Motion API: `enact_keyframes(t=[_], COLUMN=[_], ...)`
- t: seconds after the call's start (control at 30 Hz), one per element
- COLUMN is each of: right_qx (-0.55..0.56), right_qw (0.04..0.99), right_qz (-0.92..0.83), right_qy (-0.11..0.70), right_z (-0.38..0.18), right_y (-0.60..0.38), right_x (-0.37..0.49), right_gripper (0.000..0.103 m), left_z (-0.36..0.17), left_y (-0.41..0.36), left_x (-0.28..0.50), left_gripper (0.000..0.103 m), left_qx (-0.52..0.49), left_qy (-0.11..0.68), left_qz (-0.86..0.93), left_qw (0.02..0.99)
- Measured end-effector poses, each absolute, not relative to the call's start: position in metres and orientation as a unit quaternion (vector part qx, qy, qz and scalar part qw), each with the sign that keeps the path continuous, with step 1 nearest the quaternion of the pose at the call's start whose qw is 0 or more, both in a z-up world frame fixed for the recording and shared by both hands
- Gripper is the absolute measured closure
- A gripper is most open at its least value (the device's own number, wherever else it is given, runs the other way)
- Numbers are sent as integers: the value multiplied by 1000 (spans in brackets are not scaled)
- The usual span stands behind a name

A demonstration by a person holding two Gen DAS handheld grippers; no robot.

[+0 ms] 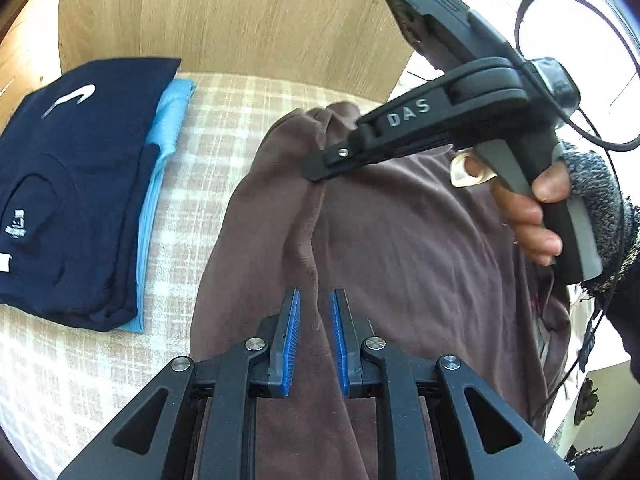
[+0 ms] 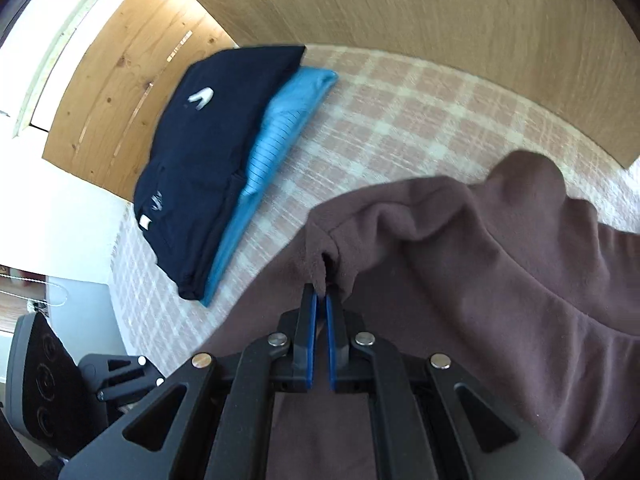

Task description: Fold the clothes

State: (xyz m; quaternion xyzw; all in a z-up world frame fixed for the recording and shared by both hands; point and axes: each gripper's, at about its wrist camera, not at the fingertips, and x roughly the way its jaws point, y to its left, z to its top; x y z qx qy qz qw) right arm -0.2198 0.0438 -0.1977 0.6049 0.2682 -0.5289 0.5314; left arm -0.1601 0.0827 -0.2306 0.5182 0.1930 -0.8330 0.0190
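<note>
A brown fleece garment [image 1: 400,260] lies rumpled on a checked cover [image 1: 224,120]. In the left wrist view, my left gripper [image 1: 318,320] hovers low over a raised fold of the garment. Its blue pads [image 1: 294,320] stand apart with the fabric showing between them, so it is open. My right gripper [image 2: 320,300] is shut on a bunched edge of the brown garment [image 2: 500,280]. The left wrist view shows my right gripper [image 1: 316,172] from the side, tips on a seam of the garment, held by a hand [image 1: 528,216].
A folded navy shirt [image 1: 72,184] with a white logo lies on a folded light blue garment [image 1: 160,168] at the far left of the cover. A wooden panel [image 1: 240,12] runs behind. The right wrist view shows the navy shirt [image 2: 208,160] and a bright window [image 2: 60,40].
</note>
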Motion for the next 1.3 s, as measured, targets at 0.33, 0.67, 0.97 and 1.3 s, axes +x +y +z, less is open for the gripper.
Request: enact_keyframes(t=[0.33, 0.67, 0.97, 1.3], right_qx=[626, 646, 561, 526], right_qw=[525, 503, 553, 570], right_qz=[-540, -534, -580, -557], right_qy=[201, 210, 208, 297], right_z=[-182, -211, -178, -207], right_y=[51, -4, 21, 33], right_x=[-275, -264, -270, -248], right_gripper=[76, 74, 78, 97], left_z=[-254, -256, -253, -252], left_y=[88, 93, 89, 94], left_x=[-172, -167, -157, -144], left_gripper=[88, 88, 88, 88], left_qx=[537, 538, 533, 542], left_qy=[166, 155, 169, 168], left_qz=[-827, -828, -829, -823], left_qw=[23, 19, 20, 13])
